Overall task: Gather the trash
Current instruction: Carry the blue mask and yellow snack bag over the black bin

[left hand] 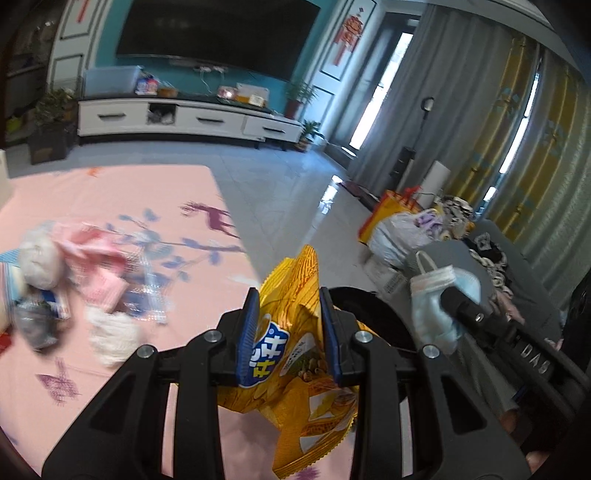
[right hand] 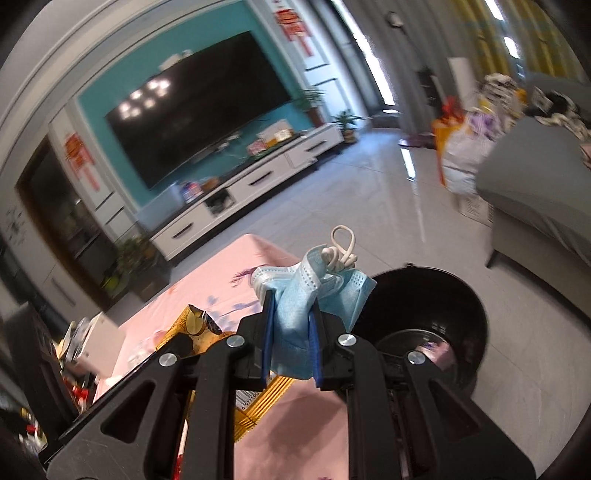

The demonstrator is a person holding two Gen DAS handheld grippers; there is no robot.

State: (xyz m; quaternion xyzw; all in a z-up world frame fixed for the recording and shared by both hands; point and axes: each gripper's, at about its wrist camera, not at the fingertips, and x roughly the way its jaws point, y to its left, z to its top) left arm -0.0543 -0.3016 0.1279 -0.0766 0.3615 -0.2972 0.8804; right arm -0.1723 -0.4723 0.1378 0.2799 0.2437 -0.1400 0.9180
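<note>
Above the corner of a table covered in a pink cloth [left hand: 110, 206], the left gripper [left hand: 290, 314] was clamped on a crumpled yellow snack bag [left hand: 295, 354], its blue pads pressing the foil from both sides while the bag's lower half hung loose beneath the jaws. Just to its right, the right gripper [right hand: 291, 314] was closed tight on a crumpled blue face mask [right hand: 295, 314], with the mask's white ear loop [right hand: 341, 243] sticking up past the fingertips. In the right wrist view a black bin [right hand: 443, 295] stood on the tiled floor just beyond the table's edge, slightly right of the mask and lower down; something purple lay at its bottom, too small to make out. In the same view the snack bag showed to the left of the mask, over the pink cloth. More litter lay on the cloth at the far left of the left wrist view: white tissue wads [left hand: 37, 258], a pink wrapper [left hand: 99, 291] and other scraps too blurred to tell. Beyond the table were a white cabinet [left hand: 184, 118] under a dark television [left hand: 218, 33] and, to the right, a grey sofa [right hand: 535, 177] with bags [left hand: 402, 229] beside it.
</note>
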